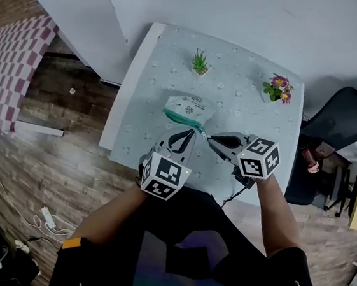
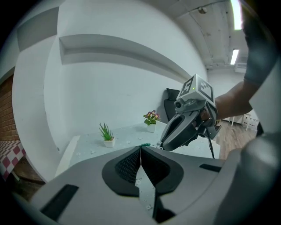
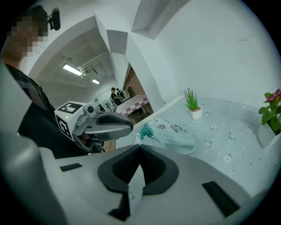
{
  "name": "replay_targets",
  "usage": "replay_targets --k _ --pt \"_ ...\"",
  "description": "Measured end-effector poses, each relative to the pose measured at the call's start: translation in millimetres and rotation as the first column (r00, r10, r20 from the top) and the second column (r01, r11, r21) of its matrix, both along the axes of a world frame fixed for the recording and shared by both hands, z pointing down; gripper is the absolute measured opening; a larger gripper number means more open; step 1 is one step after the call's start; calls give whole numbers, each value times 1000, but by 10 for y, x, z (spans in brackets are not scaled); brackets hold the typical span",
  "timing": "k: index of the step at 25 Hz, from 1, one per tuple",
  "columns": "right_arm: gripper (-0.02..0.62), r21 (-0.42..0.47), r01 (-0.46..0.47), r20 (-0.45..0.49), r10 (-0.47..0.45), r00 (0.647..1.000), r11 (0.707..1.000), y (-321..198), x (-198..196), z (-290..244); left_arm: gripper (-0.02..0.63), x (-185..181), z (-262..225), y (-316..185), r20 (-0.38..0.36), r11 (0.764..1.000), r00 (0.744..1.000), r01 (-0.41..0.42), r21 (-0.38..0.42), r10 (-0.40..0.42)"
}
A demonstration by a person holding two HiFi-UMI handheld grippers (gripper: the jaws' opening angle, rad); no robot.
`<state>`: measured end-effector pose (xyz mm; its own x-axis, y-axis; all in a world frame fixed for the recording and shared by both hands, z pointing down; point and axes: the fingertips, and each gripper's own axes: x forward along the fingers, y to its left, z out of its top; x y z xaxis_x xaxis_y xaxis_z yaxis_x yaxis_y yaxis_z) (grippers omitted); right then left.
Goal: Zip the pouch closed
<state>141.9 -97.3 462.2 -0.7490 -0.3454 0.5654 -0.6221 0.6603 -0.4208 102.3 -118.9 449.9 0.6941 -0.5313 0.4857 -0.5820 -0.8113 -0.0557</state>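
The pale mint pouch point(image 1: 189, 109) point(image 3: 173, 134), with dark print and a teal zipper edge, lies on the flowered table point(image 1: 243, 93). Its near end points at me. My left gripper point(image 1: 195, 133) point(image 2: 140, 148) is shut, and a bit of the teal end point(image 2: 145, 145) shows right at its tips. My right gripper point(image 1: 209, 138) point(image 3: 139, 146) is shut too, with the small white zipper pull point(image 3: 137, 137) at its tips. The two grippers meet tip to tip at that end, above the table. In the right gripper view the left gripper point(image 3: 131, 126) touches the teal corner.
A small green plant point(image 1: 199, 63) in a white pot stands behind the pouch. A pot of pink flowers point(image 1: 278, 88) stands at the back right. The table's left edge point(image 1: 128, 93) drops to wooden floor. A black chair point(image 1: 342, 120) is at the right.
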Motion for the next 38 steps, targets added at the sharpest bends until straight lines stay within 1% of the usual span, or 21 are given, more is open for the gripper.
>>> replay_targets --k 2,4,6,9,10,12,14,19,23,27,31,35,38 --pt "17 11 5 13 -5 1000 1000 -39 -49 -33 11 -9 -53 -5 -5 999 999 -32 18 32" --pt "17 21 7 20 -8 1000 1000 -75 -84 -56 11 4 -87 21 0 996 997 -81 37 81" --pt "17 30 13 20 -13 1000 999 -103 -120 -74 11 20 -89 56 25 989 990 -138 53 137" --pt "17 38 21 19 -22 1000 999 -134 -181 -91 14 17 -31 76 85 977 976 -205 56 199" --pt "17 40 23 20 -23 1000 999 -142 -199 -93 27 15 -11 80 101 973 971 -222 56 216" --pt "17 40 24 20 -25 999 999 -155 -224 -92 79 19 25 90 127 966 961 -253 57 244" --pt "17 39 26 19 -26 999 999 -163 -240 -90 106 25 57 87 153 961 954 -270 62 258" --pt "17 37 30 22 -31 999 999 -175 -258 -97 126 46 90 49 187 957 947 -279 82 260" --pt "17 37 32 23 -33 999 999 -178 -262 -100 127 31 70 3 190 959 953 -261 111 238" --pt "17 36 31 30 -32 999 999 -186 -262 -103 127 18 30 -29 182 960 959 -242 138 216" --pt "17 35 33 28 -34 999 999 -195 -264 -111 124 20 -71 -6 148 958 968 -229 171 205" --pt "17 36 32 32 -33 999 999 -187 -268 -118 72 39 -120 47 138 953 968 -233 195 209" --pt "17 40 33 34 -35 999 999 -182 -278 -136 31 33 -154 74 124 953 973 -219 210 196"
